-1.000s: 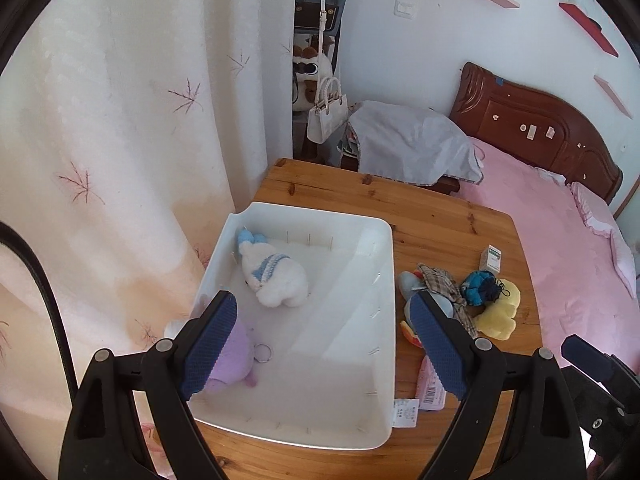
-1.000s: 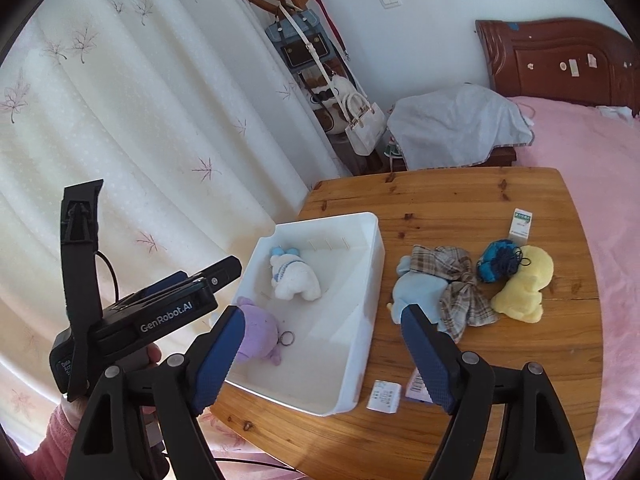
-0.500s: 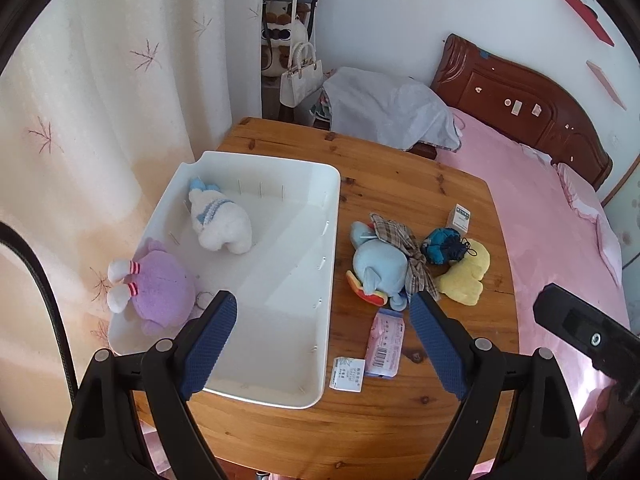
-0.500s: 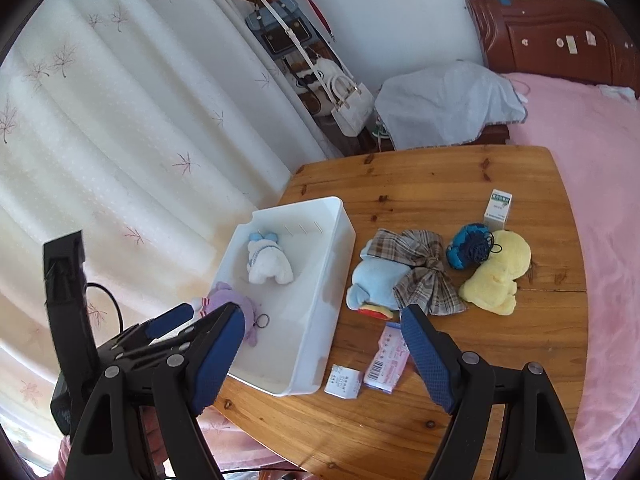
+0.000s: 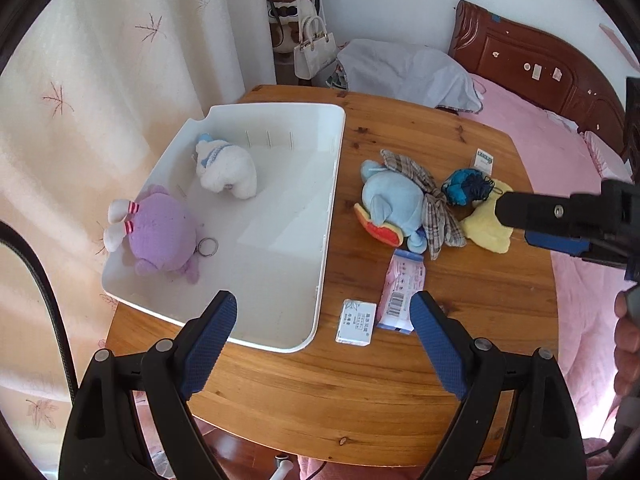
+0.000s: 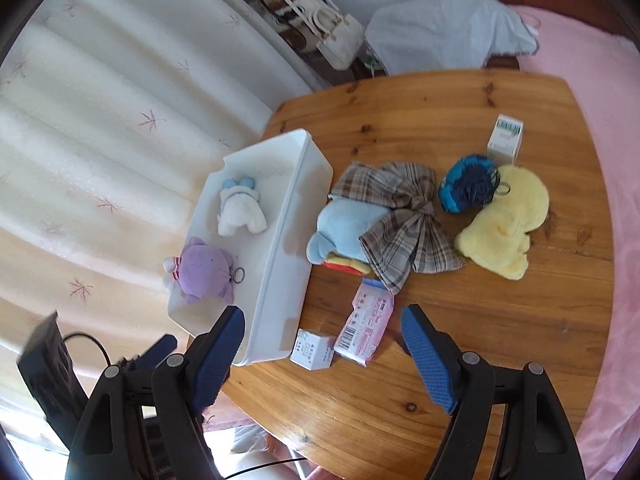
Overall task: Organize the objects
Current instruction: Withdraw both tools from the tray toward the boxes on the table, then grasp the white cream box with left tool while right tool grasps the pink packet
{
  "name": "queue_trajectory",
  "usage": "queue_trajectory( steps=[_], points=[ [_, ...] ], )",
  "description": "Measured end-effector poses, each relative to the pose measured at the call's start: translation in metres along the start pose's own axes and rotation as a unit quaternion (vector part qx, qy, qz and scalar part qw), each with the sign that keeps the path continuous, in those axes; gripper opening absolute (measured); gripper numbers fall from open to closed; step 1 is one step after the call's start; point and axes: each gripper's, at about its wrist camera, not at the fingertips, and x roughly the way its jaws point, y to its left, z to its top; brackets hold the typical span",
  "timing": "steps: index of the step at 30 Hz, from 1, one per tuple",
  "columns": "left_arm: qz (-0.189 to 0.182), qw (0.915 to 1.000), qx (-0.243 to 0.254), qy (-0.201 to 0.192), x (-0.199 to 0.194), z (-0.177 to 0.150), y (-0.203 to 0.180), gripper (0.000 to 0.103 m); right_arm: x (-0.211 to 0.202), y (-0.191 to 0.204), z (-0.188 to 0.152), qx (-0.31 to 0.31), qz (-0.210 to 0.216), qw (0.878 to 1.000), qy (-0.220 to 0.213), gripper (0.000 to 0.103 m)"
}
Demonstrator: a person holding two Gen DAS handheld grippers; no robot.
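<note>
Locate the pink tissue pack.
The pink tissue pack lies on the wooden table, right of the white bin, between the small white box and the blue plush.

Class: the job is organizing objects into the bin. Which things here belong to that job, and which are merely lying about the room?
Job: bin, white toy, purple toy, blue toy, yellow toy, wipes, two boxes.

Lying about: handbag, bed, curtain.

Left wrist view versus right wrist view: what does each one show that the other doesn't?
Only the left wrist view shows the wooden headboard fully and the right gripper reaching in over the yellow plush. Only the right wrist view shows that plush unobstructed. Both show the white bin holding the purple plush and white plush, and the blue plush.
</note>
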Motion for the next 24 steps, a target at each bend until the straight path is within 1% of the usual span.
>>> queue_trajectory(
  steps=[2,5,6,7,10,13,19,23,24],
  points=[
    [0.01,0.9999,0.002,0.002,0.005,-0.011,-0.002,0.09,0.011,-0.007,0.003,0.015,0.005,1.0,0.015,0.081],
    [0.022,0.9997,-0.004,0.01,0.012,-0.024,-0.005,0.09,0.027,-0.015,0.007,0.028,-0.006,0.999,0.029,0.081],
    [0.028,0.9992,-0.027,0.013,0.013,-0.027,-0.006,0.09,0.033,-0.018,0.007,0.031,-0.011,0.999,0.033,0.081],
    [0.029,0.9991,-0.027,0.016,0.015,-0.031,-0.007,0.09,0.039,-0.021,0.008,0.035,-0.015,0.999,0.036,0.081],
    [0.019,0.9992,-0.027,0.025,0.022,-0.039,-0.012,0.09,0.054,-0.027,0.008,0.044,-0.024,0.998,0.049,0.081],
    [0.01,0.9994,-0.021,0.024,0.027,-0.046,-0.016,0.09,0.072,-0.031,0.007,0.047,-0.046,0.996,0.063,0.081],
    [0.025,0.9995,0.008,0.016,0.044,-0.057,-0.021,0.09,0.097,-0.034,0.004,0.044,-0.067,0.995,0.068,0.081],
    [0.006,0.9997,0.008,0.021,0.052,-0.067,-0.019,0.083,0.108,-0.033,0.002,0.027,-0.086,0.994,0.069,0.081],
    [0.003,0.9997,-0.002,0.024,0.052,-0.069,-0.019,0.082,0.11,-0.032,0.001,0.022,-0.088,0.993,0.07,0.081]
  ],
)
